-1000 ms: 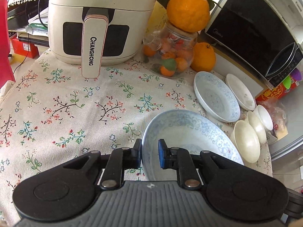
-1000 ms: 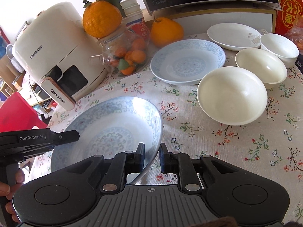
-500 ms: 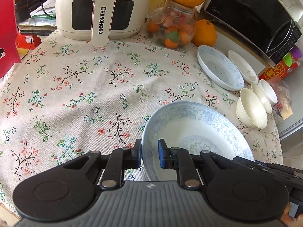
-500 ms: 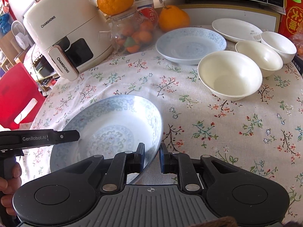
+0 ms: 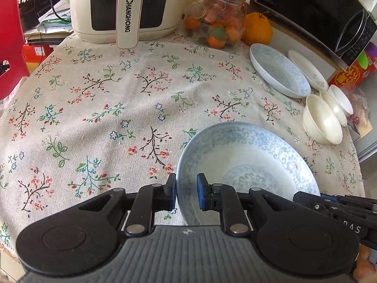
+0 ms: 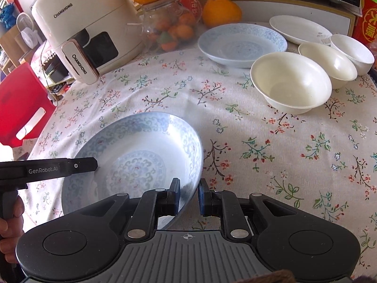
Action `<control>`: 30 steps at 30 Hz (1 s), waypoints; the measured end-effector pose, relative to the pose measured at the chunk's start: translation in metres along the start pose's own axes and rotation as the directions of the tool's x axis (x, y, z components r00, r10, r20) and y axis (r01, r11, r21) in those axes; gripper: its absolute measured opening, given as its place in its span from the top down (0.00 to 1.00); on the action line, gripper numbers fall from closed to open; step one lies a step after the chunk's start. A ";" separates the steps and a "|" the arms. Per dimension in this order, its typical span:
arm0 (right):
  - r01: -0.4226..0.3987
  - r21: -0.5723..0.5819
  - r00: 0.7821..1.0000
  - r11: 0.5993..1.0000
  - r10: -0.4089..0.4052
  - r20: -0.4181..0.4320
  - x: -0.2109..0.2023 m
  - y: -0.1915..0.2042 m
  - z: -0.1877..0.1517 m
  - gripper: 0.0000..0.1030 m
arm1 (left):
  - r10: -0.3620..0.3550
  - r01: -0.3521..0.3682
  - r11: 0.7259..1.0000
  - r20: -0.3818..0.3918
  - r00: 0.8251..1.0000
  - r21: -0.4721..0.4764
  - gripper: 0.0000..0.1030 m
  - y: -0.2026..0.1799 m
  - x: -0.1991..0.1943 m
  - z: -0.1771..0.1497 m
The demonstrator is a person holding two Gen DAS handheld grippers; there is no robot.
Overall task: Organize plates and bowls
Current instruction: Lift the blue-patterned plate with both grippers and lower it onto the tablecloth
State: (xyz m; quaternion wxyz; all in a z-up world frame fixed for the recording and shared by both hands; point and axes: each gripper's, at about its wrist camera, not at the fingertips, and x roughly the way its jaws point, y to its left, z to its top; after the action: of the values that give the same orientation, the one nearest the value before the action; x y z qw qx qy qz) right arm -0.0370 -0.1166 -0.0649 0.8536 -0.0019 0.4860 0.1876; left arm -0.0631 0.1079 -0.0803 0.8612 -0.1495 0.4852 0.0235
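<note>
Left wrist view: The left gripper (image 5: 186, 194) is clamped on the near left rim of the large blue-patterned plate (image 5: 247, 165); one pad sits outside the rim, the other inside it. The plate is held over the floral tablecloth (image 5: 117, 108), near its front edge. The tip of the right gripper (image 5: 329, 206) enters from the right and meets the plate's opposite rim. Farther right on the cloth lie a smaller blue-patterned plate (image 5: 279, 73) and, just behind it, a white plate (image 5: 307, 72). In front of these stand three white bowls in a row; the nearest is the large white bowl (image 5: 321, 119). At the back stand an air fryer (image 5: 122, 9), a glass jar of fruit (image 5: 216, 23) and a microwave (image 5: 315, 11).

Right wrist view: The right gripper (image 6: 187, 199) is closed on the plate's right rim (image 6: 141, 160), which passes between its pads. The plate is tilted, with its right edge higher. The left gripper (image 6: 89, 165) reaches in from the left to the far rim; a hand (image 6: 9, 226) holds its handle. Its jaws cannot be seen from here. Beyond, well apart from the held plate, are the large white bowl (image 6: 292, 82), the middle white bowl (image 6: 329, 63) and the small white bowl (image 6: 353, 52), each just beside the next. The smaller blue-patterned plate (image 6: 242, 43) and the white plate (image 6: 299, 29) lie behind them.
</note>
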 end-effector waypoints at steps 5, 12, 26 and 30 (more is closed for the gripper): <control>0.022 -0.002 0.999 1.000 -0.022 -0.035 0.007 0.000 -0.001 0.83 | 0.022 -0.021 1.000 -0.017 1.000 0.021 0.85 -0.003 0.005 -0.002; 0.021 -0.005 0.999 1.000 -0.021 -0.044 0.007 0.000 -0.001 0.82 | 0.024 -0.024 1.000 -0.024 0.999 0.014 0.85 -0.001 0.006 -0.001; 0.045 0.025 0.999 0.999 -0.045 -0.005 -0.002 -0.006 0.005 0.82 | 0.076 -0.077 0.995 0.011 0.997 0.062 0.84 -0.007 0.003 0.005; 0.046 0.038 0.999 0.998 -0.047 0.022 -0.009 -0.011 0.008 0.82 | 0.094 -0.095 0.994 0.030 0.995 0.059 0.81 -0.007 -0.001 0.012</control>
State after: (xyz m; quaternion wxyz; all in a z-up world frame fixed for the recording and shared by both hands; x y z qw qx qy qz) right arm -0.0308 -0.1279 -0.0550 0.8631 0.0050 0.4794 0.1587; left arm -0.0519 0.1050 -0.0721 0.8698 -0.0998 0.4804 0.0516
